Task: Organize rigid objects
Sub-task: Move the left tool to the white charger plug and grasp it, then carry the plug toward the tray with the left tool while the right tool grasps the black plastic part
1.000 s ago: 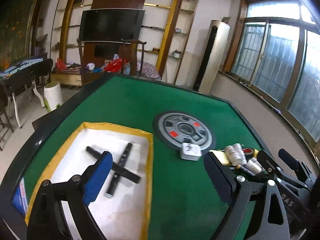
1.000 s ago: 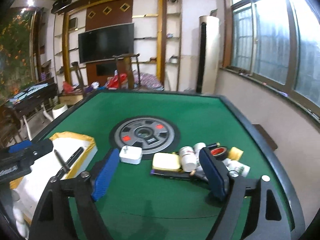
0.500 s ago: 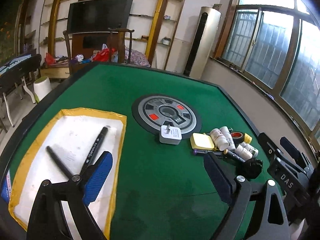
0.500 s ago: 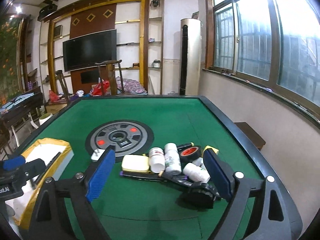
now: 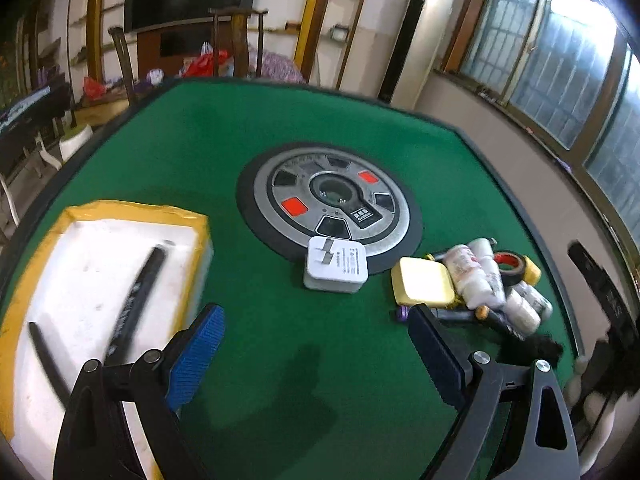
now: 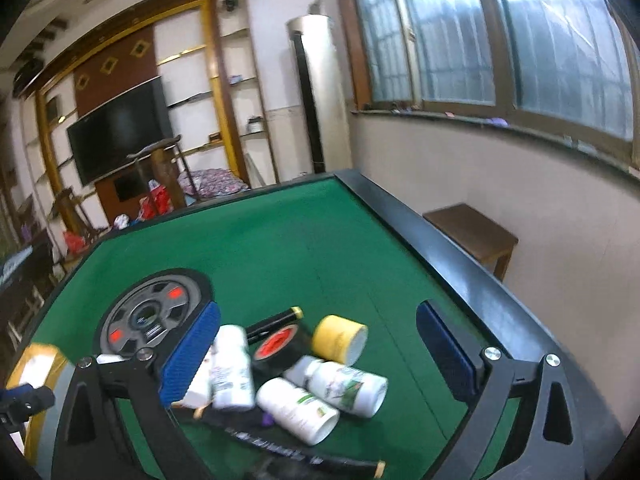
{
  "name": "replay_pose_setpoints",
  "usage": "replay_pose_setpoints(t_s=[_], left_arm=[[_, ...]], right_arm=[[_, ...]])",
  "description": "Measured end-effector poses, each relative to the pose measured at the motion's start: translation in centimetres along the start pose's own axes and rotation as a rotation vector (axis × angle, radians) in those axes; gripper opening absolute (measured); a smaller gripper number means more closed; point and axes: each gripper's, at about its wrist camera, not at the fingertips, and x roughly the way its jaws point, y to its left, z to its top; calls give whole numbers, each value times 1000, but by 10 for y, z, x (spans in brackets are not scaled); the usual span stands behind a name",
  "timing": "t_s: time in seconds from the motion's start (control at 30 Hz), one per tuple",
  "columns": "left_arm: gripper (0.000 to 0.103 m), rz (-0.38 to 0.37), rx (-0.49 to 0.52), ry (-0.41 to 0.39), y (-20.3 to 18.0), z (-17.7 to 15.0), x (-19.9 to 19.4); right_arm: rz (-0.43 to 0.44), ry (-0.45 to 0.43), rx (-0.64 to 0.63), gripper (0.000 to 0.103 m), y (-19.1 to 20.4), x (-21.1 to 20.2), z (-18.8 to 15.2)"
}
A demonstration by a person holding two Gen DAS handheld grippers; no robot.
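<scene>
The left gripper (image 5: 312, 350) hangs over bare green felt of the counter (image 5: 224, 140), its blue pads spread wide with nothing between them. To its left sits a white tray (image 5: 92, 272) with a yellow rim, and two black pens (image 5: 136, 300) lie inside it, one long and slanted, the other nearer the tray's left edge (both are blurred). Ahead of this gripper a white charger (image 5: 337, 265) rests on the near edge of the round grey hub (image 5: 329, 200) in the counter's middle. To the right of the charger lies the pile: a yellow box (image 5: 423, 282) touching a white bottle (image 5: 467, 276), with a black tape roll (image 5: 510, 266) behind them. The right gripper (image 6: 318, 354) is over that pile, its jaws opening and standing wide; the pads press on nothing, though several things lie in the gap. There, from the right wrist view, a white bottle (image 6: 232, 366) lies just beside the left pad, the tape roll (image 6: 280, 350) with its red core sits in the middle, a yellow roll (image 6: 339, 338) lies touching it on the right, and two more bottles (image 6: 340, 386) lie side by side nearer the camera. A long black pen (image 6: 288, 448) lies across the front of the pile, and a black marker (image 6: 274, 322) with a yellow tip lies behind the tape roll.
</scene>
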Motion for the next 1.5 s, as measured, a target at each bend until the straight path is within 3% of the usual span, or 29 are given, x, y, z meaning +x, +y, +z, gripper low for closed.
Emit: replay_pose_setpoints(t_s=[0.13, 0.5, 0.57, 0.6, 0.63, 0.67, 0.77, 0.93, 1.2, 1.37, 1.5], left_arm=[[95, 34, -46, 34, -5, 15, 31], [93, 116, 6, 37, -20, 17, 81], [81, 117, 7, 35, -17, 15, 86], [67, 117, 17, 20, -18, 14, 85], [58, 102, 23, 12, -19, 15, 84], [54, 79, 16, 16, -18, 15, 82], [54, 17, -20, 32, -13, 13, 73], [54, -70, -12, -6, -20, 1, 34], [54, -208, 4, -53, -13, -19, -36], [54, -251, 12, -81, 9, -33, -70], [54, -267, 0, -80, 28, -41, -80]], right_arm=[[29, 96, 76, 98, -17, 21, -4], [62, 103, 80, 98, -15, 21, -7], [60, 97, 78, 98, -14, 20, -7], [56, 95, 77, 98, -13, 20, -8], [52, 95, 76, 98, -13, 21, -8], [49, 96, 77, 98, -14, 22, -8], [39, 101, 74, 98, -14, 24, -9], [49, 116, 69, 98, -14, 27, -10], [151, 172, 164, 98, -35, 30, -9], [300, 244, 30, 98, -25, -8, -23], [354, 296, -150, 98, -3, -25, -35]])
